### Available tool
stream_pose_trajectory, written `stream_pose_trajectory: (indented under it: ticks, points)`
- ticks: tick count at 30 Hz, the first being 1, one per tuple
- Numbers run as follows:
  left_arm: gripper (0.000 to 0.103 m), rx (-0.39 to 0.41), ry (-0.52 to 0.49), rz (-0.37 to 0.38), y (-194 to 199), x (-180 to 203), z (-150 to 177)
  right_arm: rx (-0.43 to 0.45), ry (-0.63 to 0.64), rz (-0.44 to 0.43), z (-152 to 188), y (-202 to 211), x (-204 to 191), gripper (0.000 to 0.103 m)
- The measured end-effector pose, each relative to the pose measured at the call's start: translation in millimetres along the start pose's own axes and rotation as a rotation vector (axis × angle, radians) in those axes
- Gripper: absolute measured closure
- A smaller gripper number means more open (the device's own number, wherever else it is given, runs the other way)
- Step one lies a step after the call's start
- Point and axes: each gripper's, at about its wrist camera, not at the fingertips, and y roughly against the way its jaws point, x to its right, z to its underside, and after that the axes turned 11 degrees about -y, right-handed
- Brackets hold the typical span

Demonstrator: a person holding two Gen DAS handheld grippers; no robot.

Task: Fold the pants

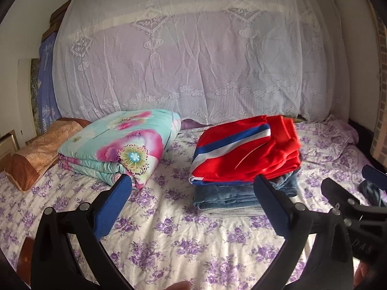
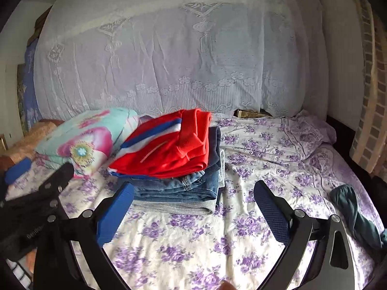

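Folded red pants (image 1: 251, 154) with a blue and white side stripe lie on top of a stack in the middle of the bed, directly above folded blue jeans (image 2: 176, 188) and a folded grey garment (image 2: 174, 206) at the bottom. The stack sits on a white bedsheet (image 2: 193, 241) printed with purple flowers. Your left gripper (image 1: 193, 207) hovers just in front of the stack with its blue-padded fingers spread wide, holding nothing. Your right gripper (image 2: 193, 213) hovers beside it, at the stack's right front corner, fingers likewise apart and empty. To the left of the stack rests a folded floral quilt (image 1: 121, 147), with an orange pillow (image 1: 41, 152) beyond it. A crumpled dark teal garment (image 2: 355, 217) lies well apart at the right edge of the bed. A white lace curtain (image 1: 193, 60) hangs behind.
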Motion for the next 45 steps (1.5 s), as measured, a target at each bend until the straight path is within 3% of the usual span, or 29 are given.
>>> stream_pose_trajectory:
  ticks: [4,9,12,17,45]
  points:
    - [0.005,-0.02,0.007,0.05,6,-5,-1,0.035,-0.061,-0.043,-3,18,4,0.003]
    - [0.005,-0.028,-0.021,0.014,1,4,1,-0.014,0.046,-0.06,0,5,-2,0.004]
    - [0.005,-0.033,-0.02,-0.018,-3,5,3,-0.017,0.02,-0.049,2,-2,-2,0.004]
    - [0.005,-0.062,0.029,0.003,-8,-3,6,-0.057,0.005,-0.095,5,-6,-3,0.004]
    - [0.005,-0.067,0.024,-0.04,-5,-3,5,-0.05,0.009,-0.092,8,-4,-5,0.004]
